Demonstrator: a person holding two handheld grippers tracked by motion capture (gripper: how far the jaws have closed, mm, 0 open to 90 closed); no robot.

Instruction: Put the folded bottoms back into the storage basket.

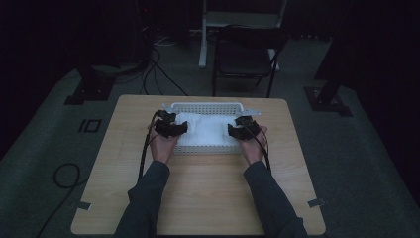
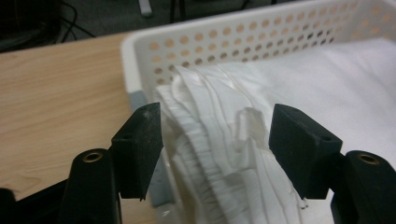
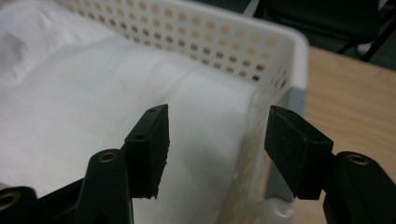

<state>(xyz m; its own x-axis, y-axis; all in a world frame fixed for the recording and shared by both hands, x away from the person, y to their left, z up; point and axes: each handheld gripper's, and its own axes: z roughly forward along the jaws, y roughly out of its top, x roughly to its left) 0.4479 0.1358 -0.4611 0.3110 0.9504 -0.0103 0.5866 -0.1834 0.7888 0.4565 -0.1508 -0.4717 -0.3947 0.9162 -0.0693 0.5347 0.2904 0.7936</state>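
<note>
A white cloth [image 1: 208,130] lies inside a white perforated basket [image 1: 205,106] that stands on the far half of the wooden counter [image 1: 198,198]. The person's two hands reach in from the near side, one at each end of the basket.

The left gripper [image 1: 174,128] hangs over the basket's left end. In the left gripper view its jaws stand apart, and a bunched, pleated ridge of the cloth [image 2: 215,140] rises between them; the pads press on nothing, so the cloth is released. The ridge sits closer to the left jaw and spills over the basket's corner [image 2: 133,60], with the flat rest of the cloth stretching away to the right.

The right gripper [image 1: 238,130] is over the basket's right end. In the right gripper view its jaws are also parted and grip nothing: the smooth edge of the cloth [image 3: 201,140] and the basket's perforated end wall [image 3: 261,121] both lie in the gap between them, the cloth nearer the left jaw, the wall nearer the right one. Beyond the wall the bare counter [image 3: 355,93] shows.
</note>
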